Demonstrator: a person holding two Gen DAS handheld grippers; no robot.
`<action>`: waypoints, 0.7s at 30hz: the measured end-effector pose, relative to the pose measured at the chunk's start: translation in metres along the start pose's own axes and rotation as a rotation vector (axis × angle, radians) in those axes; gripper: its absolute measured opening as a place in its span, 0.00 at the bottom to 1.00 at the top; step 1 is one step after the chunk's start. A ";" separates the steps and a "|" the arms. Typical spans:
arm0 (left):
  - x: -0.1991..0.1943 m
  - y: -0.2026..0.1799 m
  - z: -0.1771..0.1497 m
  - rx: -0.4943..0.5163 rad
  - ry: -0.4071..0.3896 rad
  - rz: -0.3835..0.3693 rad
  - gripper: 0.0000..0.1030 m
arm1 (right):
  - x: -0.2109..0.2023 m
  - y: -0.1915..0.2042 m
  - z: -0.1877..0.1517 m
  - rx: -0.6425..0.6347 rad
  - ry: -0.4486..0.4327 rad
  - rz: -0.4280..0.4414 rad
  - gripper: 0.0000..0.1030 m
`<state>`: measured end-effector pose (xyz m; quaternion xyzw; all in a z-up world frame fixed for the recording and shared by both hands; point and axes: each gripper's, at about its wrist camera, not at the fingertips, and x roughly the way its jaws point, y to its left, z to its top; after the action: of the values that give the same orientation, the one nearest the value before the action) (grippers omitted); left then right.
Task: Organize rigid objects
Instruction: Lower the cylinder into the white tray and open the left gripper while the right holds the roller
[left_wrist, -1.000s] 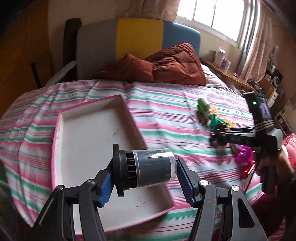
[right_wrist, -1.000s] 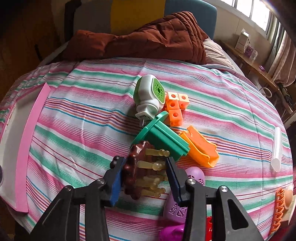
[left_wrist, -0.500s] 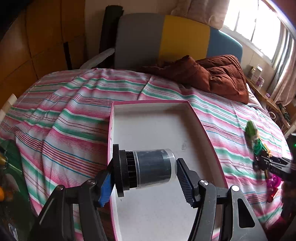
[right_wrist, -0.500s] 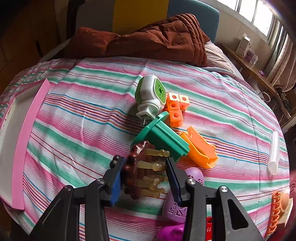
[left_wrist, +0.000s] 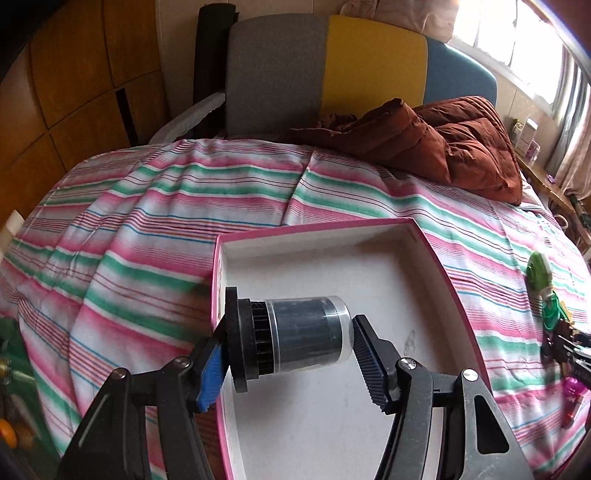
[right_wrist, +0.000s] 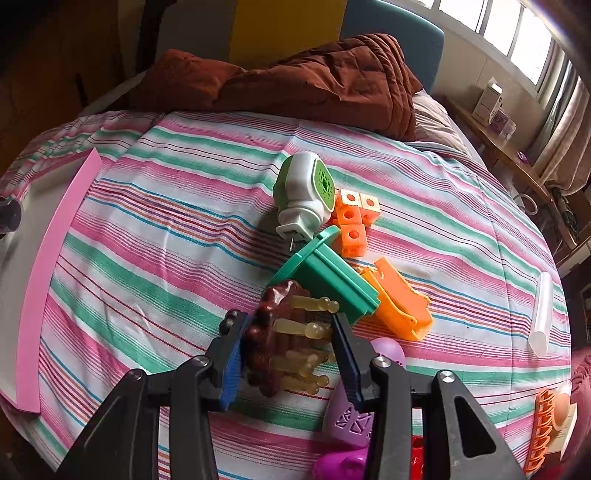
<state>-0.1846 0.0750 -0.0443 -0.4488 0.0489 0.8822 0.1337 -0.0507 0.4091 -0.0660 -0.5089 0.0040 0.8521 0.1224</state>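
My left gripper (left_wrist: 290, 341) is shut on a dark cylinder with a clear cap and a black ribbed base (left_wrist: 291, 338), held sideways above the near left part of a pink-rimmed white tray (left_wrist: 424, 236). My right gripper (right_wrist: 288, 347) is shut on a brown massage brush with amber prongs (right_wrist: 284, 339), just above the striped bedspread. Beyond it lie a green flanged piece (right_wrist: 325, 277), an orange curved piece (right_wrist: 400, 304), orange cubes (right_wrist: 352, 216) and a white-and-green plug-in device (right_wrist: 304, 195).
A brown quilt (right_wrist: 317, 81) lies at the head of the bed. A purple perforated object (right_wrist: 351, 417), a magenta piece (right_wrist: 340, 465), a clear tube (right_wrist: 541, 310) and an orange comb-like clip (right_wrist: 541, 432) lie near the right gripper. The tray's pink edge (right_wrist: 44, 280) shows at far left.
My left gripper carried the cylinder leftward across the tray, from its right side to above its left rim. The right gripper stayed put with the brush.
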 end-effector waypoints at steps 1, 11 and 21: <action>0.004 -0.001 0.002 0.006 0.001 0.004 0.61 | 0.000 0.000 0.000 -0.001 0.000 0.000 0.43; 0.021 -0.006 0.005 0.019 0.025 0.029 0.67 | 0.000 0.001 0.000 -0.005 -0.002 -0.003 0.43; -0.043 -0.005 -0.016 -0.015 -0.073 0.023 0.84 | 0.000 0.001 0.000 -0.003 -0.001 -0.005 0.43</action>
<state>-0.1469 0.0683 -0.0192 -0.4166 0.0424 0.8999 0.1218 -0.0505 0.4076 -0.0659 -0.5086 0.0014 0.8521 0.1237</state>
